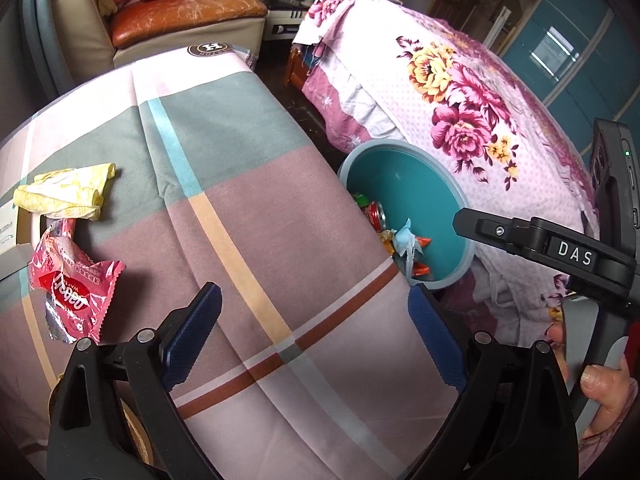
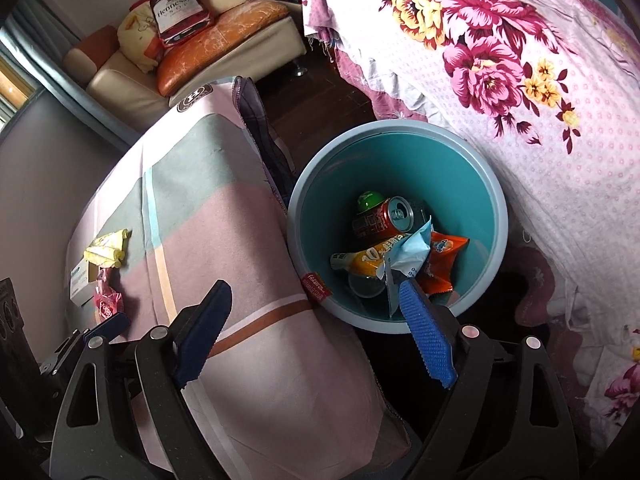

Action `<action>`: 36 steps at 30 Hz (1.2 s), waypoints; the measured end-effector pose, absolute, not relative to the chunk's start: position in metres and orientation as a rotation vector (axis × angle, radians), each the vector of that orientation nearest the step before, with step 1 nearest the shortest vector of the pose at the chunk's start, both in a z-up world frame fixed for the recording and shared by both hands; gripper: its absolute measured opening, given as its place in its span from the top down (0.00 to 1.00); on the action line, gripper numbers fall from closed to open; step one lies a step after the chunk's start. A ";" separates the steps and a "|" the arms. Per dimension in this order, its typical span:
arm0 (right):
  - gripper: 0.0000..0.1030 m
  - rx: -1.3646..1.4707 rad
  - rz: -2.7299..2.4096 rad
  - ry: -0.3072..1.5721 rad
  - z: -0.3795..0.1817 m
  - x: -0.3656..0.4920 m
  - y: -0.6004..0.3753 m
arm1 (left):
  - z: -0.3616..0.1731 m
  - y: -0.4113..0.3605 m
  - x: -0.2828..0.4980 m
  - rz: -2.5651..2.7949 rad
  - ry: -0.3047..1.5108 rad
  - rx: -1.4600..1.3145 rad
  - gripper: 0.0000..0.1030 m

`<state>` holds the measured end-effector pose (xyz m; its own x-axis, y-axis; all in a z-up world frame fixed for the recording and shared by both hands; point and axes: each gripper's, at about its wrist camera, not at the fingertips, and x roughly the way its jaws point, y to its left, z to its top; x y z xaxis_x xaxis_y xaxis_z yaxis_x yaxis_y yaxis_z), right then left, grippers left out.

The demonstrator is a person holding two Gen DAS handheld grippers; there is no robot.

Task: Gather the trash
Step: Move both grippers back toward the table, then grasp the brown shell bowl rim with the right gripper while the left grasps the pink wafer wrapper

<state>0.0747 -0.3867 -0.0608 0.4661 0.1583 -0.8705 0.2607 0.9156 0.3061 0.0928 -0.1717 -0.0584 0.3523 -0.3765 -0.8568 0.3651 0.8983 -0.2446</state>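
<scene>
A teal bin [image 2: 448,168] stands on the floor between the cloth-covered table [image 2: 224,240] and the bed; it also shows in the left wrist view [image 1: 404,184]. It holds a red can [image 2: 380,220], a yellow packet [image 2: 364,262], an orange wrapper [image 2: 442,264] and a light blue wrapper [image 2: 412,250]. My right gripper [image 2: 316,304] is open and empty above the bin's near rim. My left gripper [image 1: 316,312] is open and empty over the table. A pink wrapper [image 1: 74,292] and a crumpled yellow paper [image 1: 68,192] lie on the table to its left.
A bed with a floral cover [image 2: 520,80] stands right of the bin. A sofa with cushions [image 2: 208,40] is at the back. A white box [image 2: 80,280] lies at the table's left edge. The right gripper's body [image 1: 560,252] shows at the right of the left wrist view.
</scene>
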 end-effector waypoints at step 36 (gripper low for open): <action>0.20 0.153 0.389 1.371 -0.099 0.069 -0.131 | -0.088 0.100 0.044 -0.070 1.116 -0.281 0.08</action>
<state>0.0687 -0.1306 -0.0985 0.1469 0.3569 -0.9225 -0.1810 0.9266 0.3296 0.0441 0.1001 -0.0885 0.4407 -0.1956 -0.8761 -0.0848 0.9625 -0.2576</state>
